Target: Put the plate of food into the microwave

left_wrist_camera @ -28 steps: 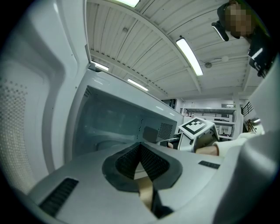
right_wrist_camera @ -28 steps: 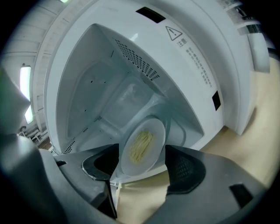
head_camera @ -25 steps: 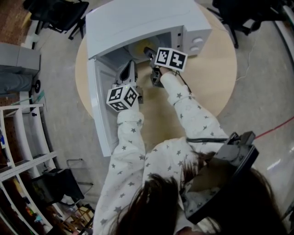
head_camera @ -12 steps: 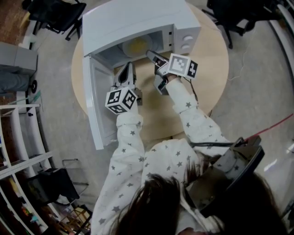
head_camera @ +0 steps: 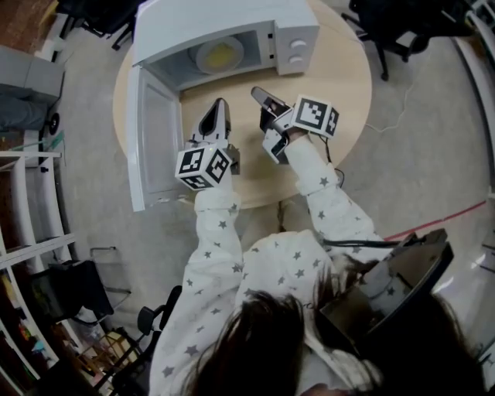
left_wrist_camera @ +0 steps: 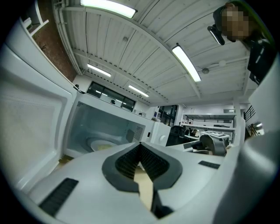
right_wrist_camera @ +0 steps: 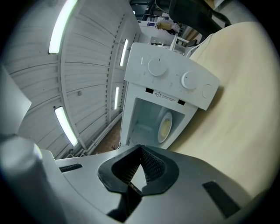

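Note:
The white plate of yellow food [head_camera: 219, 56] lies inside the white microwave [head_camera: 209, 17], whose door [head_camera: 151, 139] hangs wide open to the left. It also shows as the plate [left_wrist_camera: 103, 146] in the left gripper view and the plate [right_wrist_camera: 165, 127] in the right gripper view. My left gripper [head_camera: 218, 107] hovers over the round table [head_camera: 340, 85] in front of the cavity, shut and empty [left_wrist_camera: 141, 145]. To its right is my right gripper [head_camera: 257, 93]. Its jaws have just been closing and now meet with nothing between them [right_wrist_camera: 141, 149].
The microwave's knob panel [head_camera: 296, 44] is at the right of the cavity. Black chairs [head_camera: 402, 23] stand beyond the table. White shelving [head_camera: 31, 232] is at the left, and a red cable [head_camera: 433, 220] runs across the floor at the right.
Both grippers have drawn back out of the microwave's opening toward me. The right jaws went from open to shut. The plate stays inside the cavity.

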Demonstrator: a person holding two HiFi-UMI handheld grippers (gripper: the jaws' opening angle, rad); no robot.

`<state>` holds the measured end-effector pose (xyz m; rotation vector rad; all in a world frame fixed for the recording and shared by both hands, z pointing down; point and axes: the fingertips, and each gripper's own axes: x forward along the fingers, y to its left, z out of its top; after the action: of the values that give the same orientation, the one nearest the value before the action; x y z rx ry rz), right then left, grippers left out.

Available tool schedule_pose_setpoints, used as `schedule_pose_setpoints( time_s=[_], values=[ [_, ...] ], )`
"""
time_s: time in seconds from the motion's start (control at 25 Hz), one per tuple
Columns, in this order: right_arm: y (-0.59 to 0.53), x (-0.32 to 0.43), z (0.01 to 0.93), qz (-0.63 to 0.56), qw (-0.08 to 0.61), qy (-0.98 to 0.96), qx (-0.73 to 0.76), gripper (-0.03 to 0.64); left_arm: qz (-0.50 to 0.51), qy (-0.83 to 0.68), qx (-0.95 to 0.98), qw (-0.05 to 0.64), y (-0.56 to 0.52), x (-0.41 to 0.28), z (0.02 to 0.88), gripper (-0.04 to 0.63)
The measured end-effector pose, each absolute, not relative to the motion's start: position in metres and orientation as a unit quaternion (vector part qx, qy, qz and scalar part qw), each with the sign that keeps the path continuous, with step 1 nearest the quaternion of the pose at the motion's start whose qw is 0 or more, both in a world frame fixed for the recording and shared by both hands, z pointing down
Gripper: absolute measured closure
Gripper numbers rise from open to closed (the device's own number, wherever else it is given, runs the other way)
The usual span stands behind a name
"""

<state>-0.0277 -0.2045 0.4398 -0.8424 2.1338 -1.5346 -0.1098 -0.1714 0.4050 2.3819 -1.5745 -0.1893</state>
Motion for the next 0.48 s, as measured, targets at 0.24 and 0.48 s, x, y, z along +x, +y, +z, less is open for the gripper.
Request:
schedule_pose_setpoints(
  time_s=[0.24,0.48],
  values=[
    [-0.175,-0.012,0.428,-0.546,0.201,0.764,-0.278,0.611,-0.057,-0.546,0.824,0.139,-0.134,-0.089,0.404,0.595],
    [-0.154,-0.011,0.420,-0.549,0.210,0.765,-0.263,0.611,-0.060,-0.545,0.826,0.134,-0.114,-0.089,0.399,0.595]
  ],
)
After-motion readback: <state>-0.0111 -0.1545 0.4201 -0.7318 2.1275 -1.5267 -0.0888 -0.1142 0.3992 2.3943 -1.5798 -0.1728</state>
